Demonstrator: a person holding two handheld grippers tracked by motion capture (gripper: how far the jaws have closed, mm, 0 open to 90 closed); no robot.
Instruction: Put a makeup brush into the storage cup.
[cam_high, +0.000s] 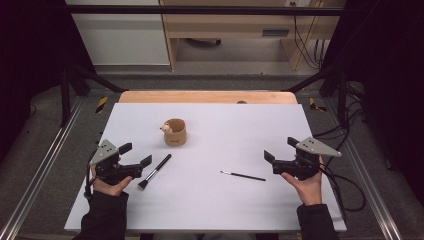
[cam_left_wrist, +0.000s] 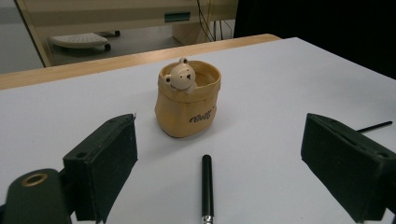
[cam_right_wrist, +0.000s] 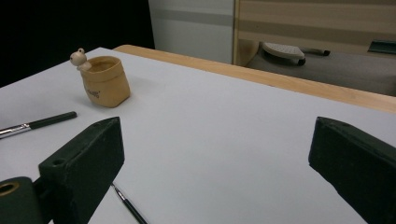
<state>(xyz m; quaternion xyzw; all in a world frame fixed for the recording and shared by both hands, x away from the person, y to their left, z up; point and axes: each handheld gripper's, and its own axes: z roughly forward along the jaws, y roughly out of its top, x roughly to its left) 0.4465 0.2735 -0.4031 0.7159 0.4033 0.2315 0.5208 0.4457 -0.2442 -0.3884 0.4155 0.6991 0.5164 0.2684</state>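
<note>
A tan pot with a small bear figure on its rim (cam_high: 175, 132) (cam_left_wrist: 187, 98) (cam_right_wrist: 103, 80) stands upright on the white mat (cam_high: 210, 200). A thick black-handled brush (cam_high: 154, 171) (cam_left_wrist: 207, 189) (cam_right_wrist: 37, 123) lies just right of my left gripper (cam_high: 136, 155), which is open and empty (cam_left_wrist: 219, 168). A thin black brush (cam_high: 243, 175) (cam_right_wrist: 128, 207) lies left of my right gripper (cam_high: 281, 149), also open with nothing between its jaws (cam_right_wrist: 215, 172). Both grippers rest low near the mat's side edges, each held by a hand.
The mat covers a wooden table (cam_high: 207, 96) whose far edge shows beyond it. Black frame bars (cam_high: 80, 75) and cables (cam_high: 350, 185) flank the table. Wooden furniture (cam_high: 235, 25) stands on the floor behind.
</note>
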